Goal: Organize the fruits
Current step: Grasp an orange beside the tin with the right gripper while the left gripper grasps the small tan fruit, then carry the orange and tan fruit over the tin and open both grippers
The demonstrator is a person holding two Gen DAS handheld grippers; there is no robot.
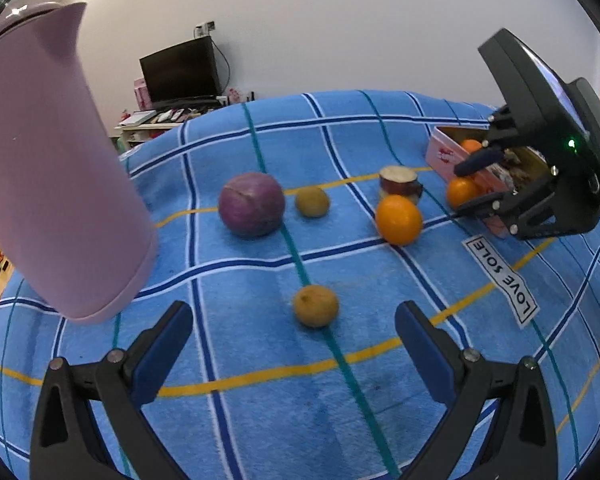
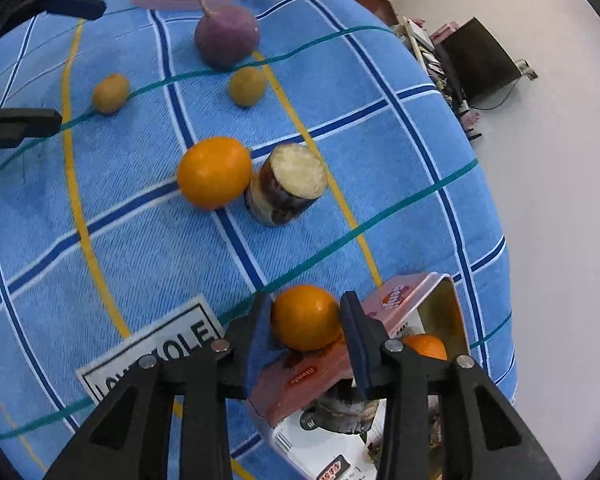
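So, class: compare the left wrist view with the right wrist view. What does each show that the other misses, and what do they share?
Only the left wrist view shows the open left gripper from behind. Only the right wrist view shows the right gripper closed on a small orange, and the pink tin's interior. Both show the blue checked cloth, round purple fruit, loose large orange and cut cylindrical piece.

Open cloth [image 1: 260,360] near the left gripper [image 1: 294,332], only a small yellow fruit [image 1: 315,305] there. Pink jug [image 1: 56,160] blocks the left; pink tin [image 1: 446,154] crowds the far right.
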